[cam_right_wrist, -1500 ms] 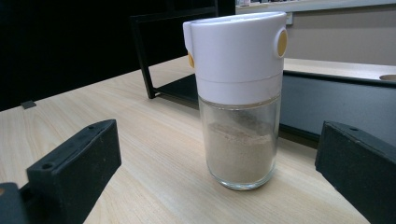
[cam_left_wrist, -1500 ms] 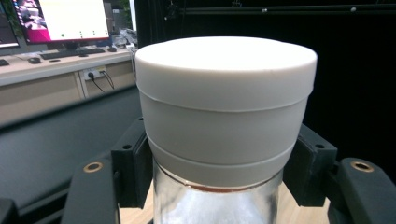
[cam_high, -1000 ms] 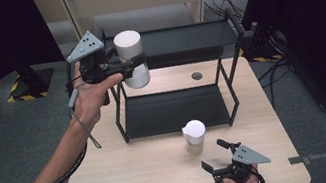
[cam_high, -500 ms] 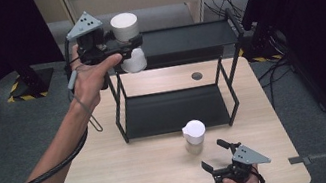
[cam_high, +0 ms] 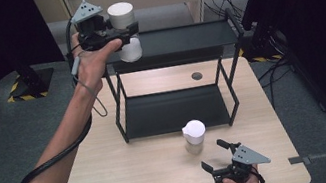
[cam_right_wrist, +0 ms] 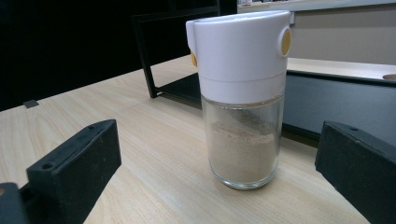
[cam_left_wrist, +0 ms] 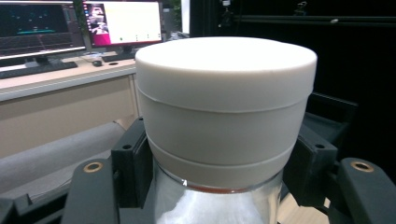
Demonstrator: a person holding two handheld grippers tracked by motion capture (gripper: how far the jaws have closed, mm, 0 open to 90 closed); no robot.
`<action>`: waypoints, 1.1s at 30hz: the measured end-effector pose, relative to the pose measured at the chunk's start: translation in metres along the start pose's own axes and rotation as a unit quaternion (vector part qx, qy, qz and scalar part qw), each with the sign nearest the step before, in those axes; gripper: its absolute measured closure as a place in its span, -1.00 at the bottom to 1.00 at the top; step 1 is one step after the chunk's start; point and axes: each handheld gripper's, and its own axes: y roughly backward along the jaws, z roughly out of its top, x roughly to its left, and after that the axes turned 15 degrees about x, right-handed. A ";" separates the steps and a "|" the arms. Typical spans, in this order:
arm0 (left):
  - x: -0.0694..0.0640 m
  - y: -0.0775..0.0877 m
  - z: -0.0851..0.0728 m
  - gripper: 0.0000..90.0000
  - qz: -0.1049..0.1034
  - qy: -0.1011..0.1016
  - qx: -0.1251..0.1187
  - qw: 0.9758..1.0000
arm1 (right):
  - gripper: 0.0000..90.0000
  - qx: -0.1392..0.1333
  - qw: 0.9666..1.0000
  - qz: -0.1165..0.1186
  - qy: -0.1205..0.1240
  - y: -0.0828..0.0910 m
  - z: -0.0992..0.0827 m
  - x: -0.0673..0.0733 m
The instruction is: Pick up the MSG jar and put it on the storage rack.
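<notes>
A white-lidded jar (cam_high: 121, 16) hangs in the air over the left end of the black rack's top shelf (cam_high: 183, 42). My left gripper (cam_high: 126, 31) is shut on it just below the lid. In the left gripper view the jar (cam_left_wrist: 224, 107) sits upright between the two black jaws of my left gripper (cam_left_wrist: 219, 172). A glass shaker (cam_high: 194, 136) with a white cap and pale powder stands on the table in front of the rack. My right gripper (cam_high: 214, 155) rests near the table's front edge, open, and points at the shaker (cam_right_wrist: 243, 140) without touching it.
The rack's lower shelf (cam_high: 175, 112) is bare. A round cable hole (cam_high: 197, 76) lies in the wooden table (cam_high: 116, 181) behind the rack. Monitors (cam_left_wrist: 121, 23) stand on a desk beyond. Dark curtains flank both sides.
My left hand has lifted the jar higher and a little farther back, from beside the rack's top left corner to above the top shelf. The right gripper and the shaker have stayed put.
</notes>
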 end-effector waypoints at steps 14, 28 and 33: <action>0.004 -0.022 0.003 -0.22 0.032 0.022 -0.004 0.999 | -0.99 -0.001 1.000 0.000 -0.001 0.001 0.000 -0.001; 0.002 -0.040 0.002 -0.22 0.061 0.026 0.001 0.998 | -0.99 -0.001 1.000 0.001 -0.002 0.001 0.000 -0.001; 0.002 -0.042 -0.001 -0.23 0.064 0.026 0.000 0.998 | -0.99 -0.001 1.000 0.002 -0.002 0.001 0.000 -0.001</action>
